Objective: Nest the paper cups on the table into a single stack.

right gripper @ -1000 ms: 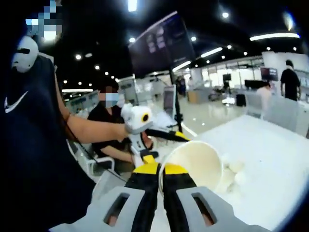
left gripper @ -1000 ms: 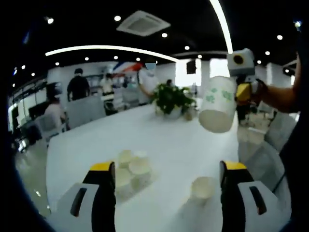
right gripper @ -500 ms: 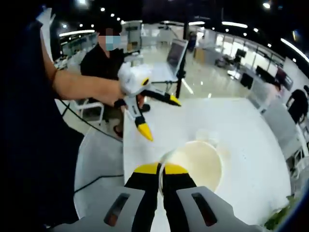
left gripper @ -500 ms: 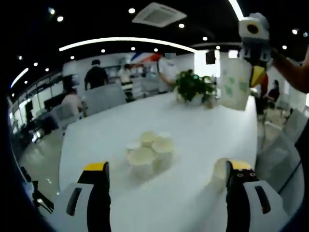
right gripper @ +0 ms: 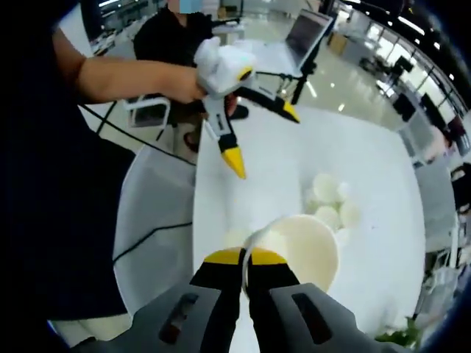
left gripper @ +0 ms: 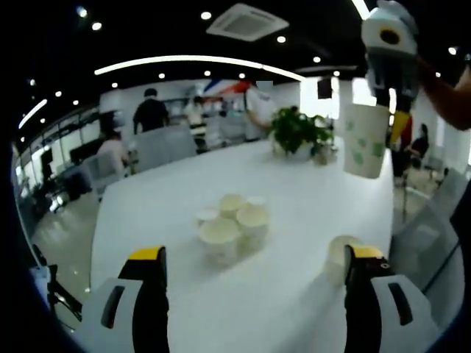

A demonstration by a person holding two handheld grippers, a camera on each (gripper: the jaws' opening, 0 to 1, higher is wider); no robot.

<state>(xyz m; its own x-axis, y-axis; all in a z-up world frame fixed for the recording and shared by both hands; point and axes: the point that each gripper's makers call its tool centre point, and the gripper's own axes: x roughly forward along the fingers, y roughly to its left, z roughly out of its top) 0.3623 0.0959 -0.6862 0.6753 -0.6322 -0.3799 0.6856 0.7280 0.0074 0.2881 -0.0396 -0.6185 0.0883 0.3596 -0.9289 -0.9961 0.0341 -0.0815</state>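
Paper cups, white table, two hand-held grippers.
Right gripper: jaws clamped on rim of green-patterned paper cup, held in air above table. Left gripper: jaws wide apart, nothing between. Cluster of cups mid-table; single cup apart, near table edge. Potted plant at far end.

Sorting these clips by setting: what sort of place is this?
Probably an open-plan office: a long white table with a potted plant, office chairs, a laptop on a stand, and a ceiling air vent.
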